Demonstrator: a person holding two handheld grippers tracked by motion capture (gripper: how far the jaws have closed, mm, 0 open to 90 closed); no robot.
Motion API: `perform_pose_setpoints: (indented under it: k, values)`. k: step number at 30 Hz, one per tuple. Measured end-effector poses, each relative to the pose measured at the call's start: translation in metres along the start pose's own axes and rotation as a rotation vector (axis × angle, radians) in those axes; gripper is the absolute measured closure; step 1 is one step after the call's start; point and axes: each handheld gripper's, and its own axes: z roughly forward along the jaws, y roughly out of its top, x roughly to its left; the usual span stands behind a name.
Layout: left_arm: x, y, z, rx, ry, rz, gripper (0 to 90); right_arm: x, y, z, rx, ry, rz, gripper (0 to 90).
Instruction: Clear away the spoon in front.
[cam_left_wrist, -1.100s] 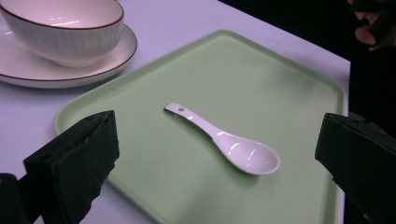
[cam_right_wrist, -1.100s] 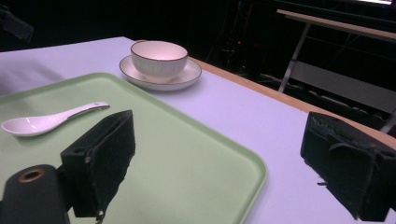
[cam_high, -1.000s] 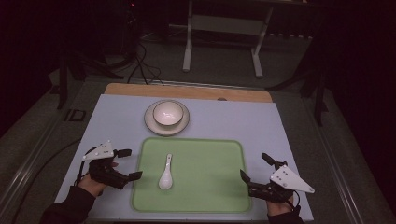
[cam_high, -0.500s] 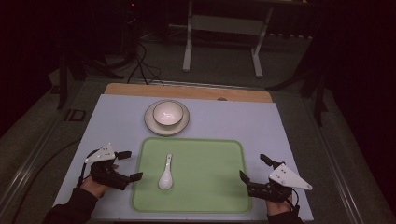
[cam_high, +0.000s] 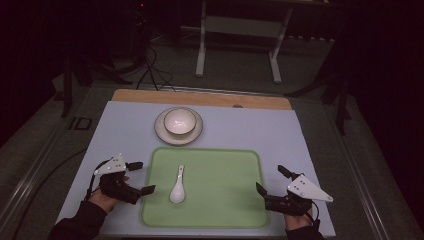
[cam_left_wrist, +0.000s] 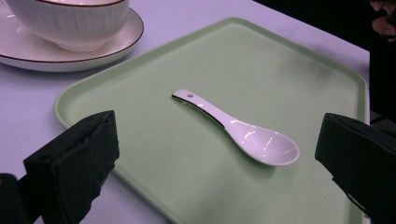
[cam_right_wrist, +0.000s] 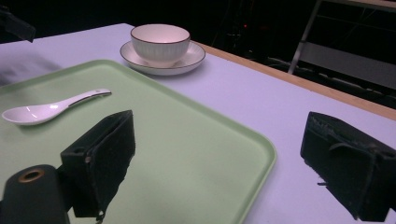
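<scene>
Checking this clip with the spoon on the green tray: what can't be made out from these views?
- White ribbed bowl: its top and inside are cut off by the upper edge of the left gripper view.
- Cream saucer: its middle is covered by the bowl in the high view.
- Right tool: the grey three-cornered plate covers its body in the high view.
- White ceramic spoon: the hole in its handle is too small to see in the high view.

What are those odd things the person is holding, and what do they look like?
Two hand-held tongs. Each, the left tongs and the right tongs, is black, with two blocky black jaws and a grey three-cornered plate on top dotted with small marks. The person wears dark sleeves.
</scene>
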Motion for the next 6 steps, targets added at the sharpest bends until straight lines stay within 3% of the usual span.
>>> perform_pose_setpoints:
  k: [6]
  values:
    - [0.0014, -0.0010, 0.0021, 0.006, -0.005, -0.009, 0.0, -0.0003, -0.0002, 0.0005, 0.002, 0.000, 0.000, 10.1]
